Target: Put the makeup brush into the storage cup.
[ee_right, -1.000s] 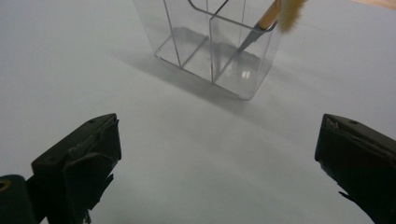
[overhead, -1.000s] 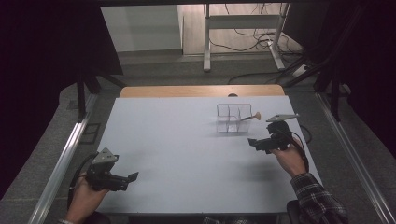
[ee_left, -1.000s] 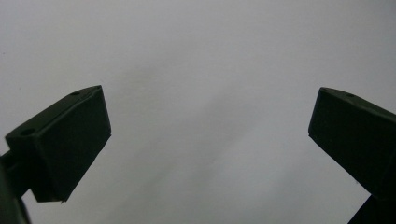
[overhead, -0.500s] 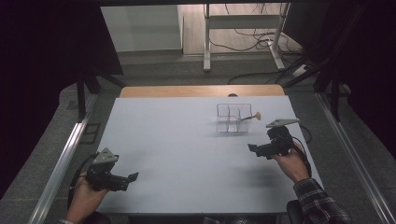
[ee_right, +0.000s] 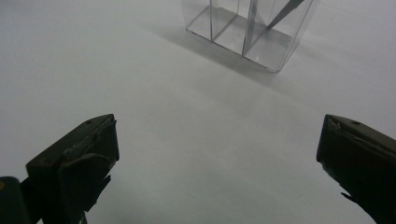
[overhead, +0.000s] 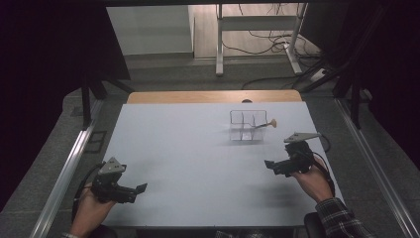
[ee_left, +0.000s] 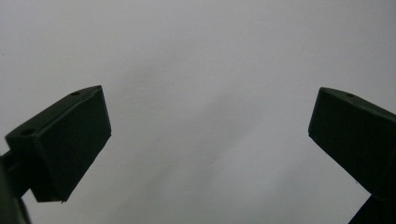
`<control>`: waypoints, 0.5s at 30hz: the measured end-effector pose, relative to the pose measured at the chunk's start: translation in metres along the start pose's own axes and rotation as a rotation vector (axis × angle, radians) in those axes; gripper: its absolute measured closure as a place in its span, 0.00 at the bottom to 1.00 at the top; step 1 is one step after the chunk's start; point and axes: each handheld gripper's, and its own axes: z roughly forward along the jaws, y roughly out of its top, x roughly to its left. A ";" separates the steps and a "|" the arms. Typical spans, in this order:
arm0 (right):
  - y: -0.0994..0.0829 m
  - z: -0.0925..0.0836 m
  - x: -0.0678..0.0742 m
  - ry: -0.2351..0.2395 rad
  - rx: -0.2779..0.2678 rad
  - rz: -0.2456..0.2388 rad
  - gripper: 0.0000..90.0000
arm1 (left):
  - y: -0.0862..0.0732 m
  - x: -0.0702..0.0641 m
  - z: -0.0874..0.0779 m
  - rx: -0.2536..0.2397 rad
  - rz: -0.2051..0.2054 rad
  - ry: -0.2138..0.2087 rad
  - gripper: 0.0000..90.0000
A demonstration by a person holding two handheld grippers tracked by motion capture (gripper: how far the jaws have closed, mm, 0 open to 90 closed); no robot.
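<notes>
Your white bench (overhead: 198, 163) takes up most of the high view, with a wooden strip along its far edge. Toward its far right stands the clear organiser (overhead: 246, 125), a small transparent box split into compartments; in your right gripper view it sits ahead of the jaws and well apart from them. Your right gripper (overhead: 271, 164) hovers near the bench's right edge, nearer to you than the organiser, its jaws spread wide with nothing between them. Your left gripper (overhead: 140, 189) rests low at the near left corner, far from the organiser, jaws likewise spread over bare bench. Smallest is the thin tool (overhead: 265, 124) with a tan tip, leaning tilted out of the organiser's right side.
</notes>
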 end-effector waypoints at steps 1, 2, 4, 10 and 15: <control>-0.001 -0.001 0.000 -0.001 0.003 -0.004 0.00 | 0.000 0.000 0.000 0.000 0.000 0.000 0.00; -0.002 -0.001 0.000 -0.002 0.010 -0.007 0.00 | 0.000 0.000 0.000 -0.001 0.000 0.000 0.00; -0.004 -0.002 0.000 -0.005 0.014 -0.004 0.00 | 0.000 0.000 0.000 -0.001 -0.001 0.000 0.00; -0.008 -0.007 0.001 -0.014 0.023 -0.006 0.00 | 0.000 0.000 0.000 0.002 0.002 0.000 0.00; -0.012 -0.010 0.002 -0.017 0.025 -0.006 0.00 | 0.000 0.000 0.000 0.004 0.003 0.000 0.00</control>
